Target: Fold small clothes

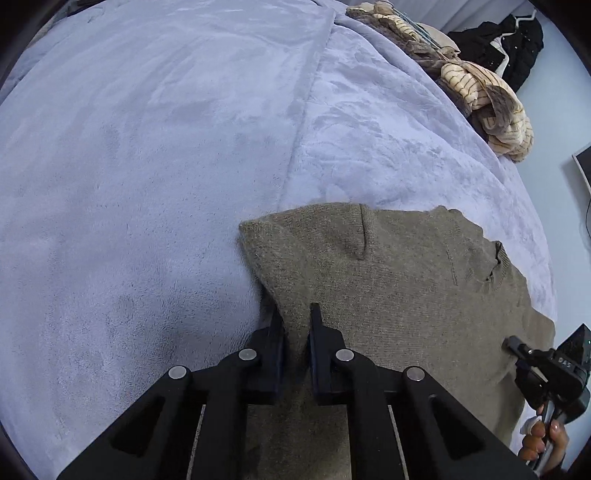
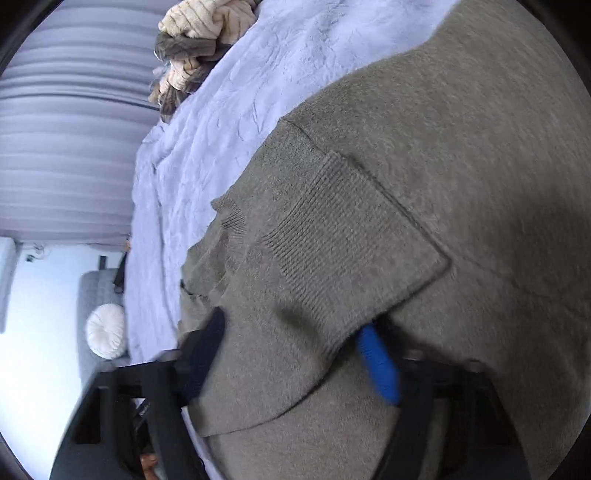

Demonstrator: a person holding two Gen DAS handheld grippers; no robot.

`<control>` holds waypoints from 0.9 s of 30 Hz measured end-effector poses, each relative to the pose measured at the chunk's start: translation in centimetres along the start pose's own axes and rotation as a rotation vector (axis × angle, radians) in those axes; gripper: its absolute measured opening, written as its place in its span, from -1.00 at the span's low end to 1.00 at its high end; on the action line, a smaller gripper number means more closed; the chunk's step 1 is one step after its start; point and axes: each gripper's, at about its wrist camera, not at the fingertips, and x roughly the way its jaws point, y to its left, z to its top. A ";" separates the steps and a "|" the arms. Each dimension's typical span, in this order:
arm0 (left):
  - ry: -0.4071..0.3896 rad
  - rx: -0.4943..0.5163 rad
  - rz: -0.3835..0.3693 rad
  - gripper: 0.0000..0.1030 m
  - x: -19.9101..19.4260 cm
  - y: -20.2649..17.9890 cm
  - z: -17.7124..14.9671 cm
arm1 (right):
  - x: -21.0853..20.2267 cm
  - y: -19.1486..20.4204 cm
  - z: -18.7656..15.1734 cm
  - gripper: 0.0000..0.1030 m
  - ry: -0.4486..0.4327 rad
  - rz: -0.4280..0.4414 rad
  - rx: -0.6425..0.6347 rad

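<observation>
An olive-brown knit sweater (image 1: 388, 277) lies flat on the lavender blanket (image 1: 147, 184) of a bed. My left gripper (image 1: 297, 314) is shut on a raised fold at the sweater's left edge. A hand (image 1: 543, 439) holds my right gripper (image 1: 517, 347) low over the sweater's right side. In the right wrist view the sweater (image 2: 461, 147) fills the picture, and its ribbed cuff (image 2: 351, 229) lies folded across the body. The right gripper (image 2: 291, 321) has its dark finger (image 2: 205, 347) and blue finger (image 2: 378, 365) wide apart. Sweater fabric drapes between them and hides the tips.
A heap of cream-striped and brown clothes (image 1: 480, 92) sits at the bed's far edge, also in the right wrist view (image 2: 195, 33). A black garment (image 1: 513, 48) hangs beyond it. Beside the bed stands a grey seat with a round white cushion (image 2: 107, 336).
</observation>
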 end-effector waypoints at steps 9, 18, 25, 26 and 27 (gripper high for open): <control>-0.001 0.191 0.065 -0.65 -0.4 0.1 0.2 | -0.9 0.9 -1.9 -0.84 0.035 -0.174 -0.190; -0.017 0.175 0.074 -0.64 -5.7 1.0 -1.7 | -2.5 -0.6 -4.0 -0.10 0.075 -0.183 -0.163; 0.013 0.229 0.026 -0.64 -4.5 -2.7 -4.2 | -3.5 2.0 -4.8 -0.10 0.036 -0.174 -0.255; 0.022 0.229 0.039 -0.64 -3.8 -2.9 -4.5 | -3.5 2.6 -4.8 -0.10 0.028 -0.178 -0.284; 0.034 0.232 0.059 -0.64 -3.1 -2.8 -5.0 | -3.6 3.2 -4.7 -0.11 0.019 -0.183 -0.311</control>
